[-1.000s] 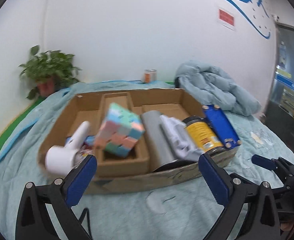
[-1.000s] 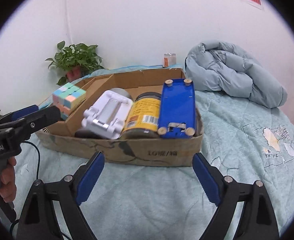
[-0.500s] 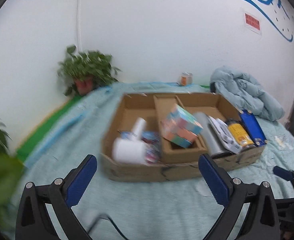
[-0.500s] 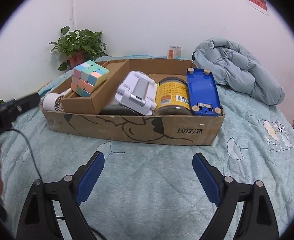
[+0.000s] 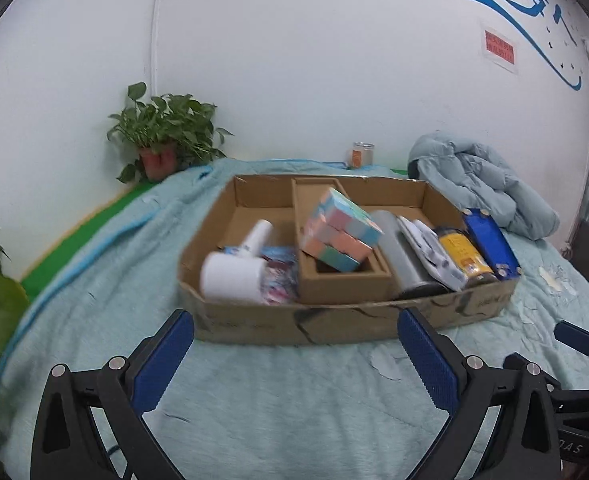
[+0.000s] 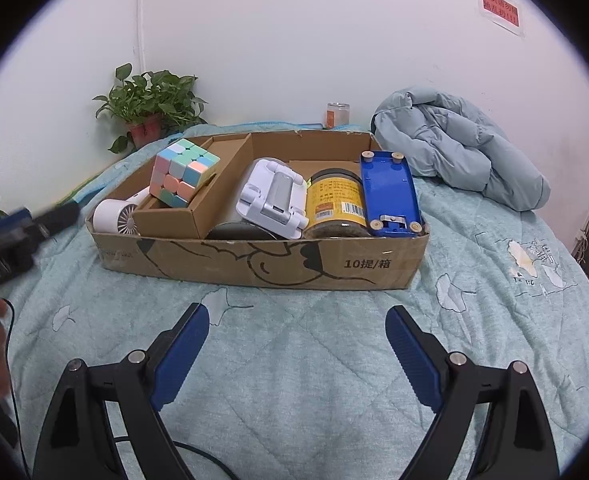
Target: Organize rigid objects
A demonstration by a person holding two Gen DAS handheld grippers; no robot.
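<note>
A shallow cardboard box (image 5: 334, 324) (image 6: 278, 260) sits on the bed. It holds a pastel puzzle cube (image 5: 338, 236) (image 6: 182, 172) tilted on a small inner carton (image 5: 346, 284), a white handheld fan (image 5: 234, 276) (image 6: 114, 216), a grey cylinder (image 5: 402, 252), a white folding stand (image 6: 274, 196), a yellow-labelled jar (image 5: 462, 256) (image 6: 336, 204) and a blue flat case (image 5: 490, 240) (image 6: 390, 188). My left gripper (image 5: 294, 348) is open and empty in front of the box. My right gripper (image 6: 294, 344) is open and empty, also short of the box.
A light blue quilted cover (image 6: 294, 340) spreads over the bed. A bunched pale blue jacket (image 5: 478, 188) (image 6: 454, 148) lies at the back right. A potted plant (image 5: 162, 136) (image 6: 150, 112) and a small jar (image 5: 362, 155) (image 6: 337, 115) stand by the wall.
Both grippers have pulled back from the box, which now looks smaller and farther. The left view has swung left, then steadied. The cube stays tilted on the inner carton.
</note>
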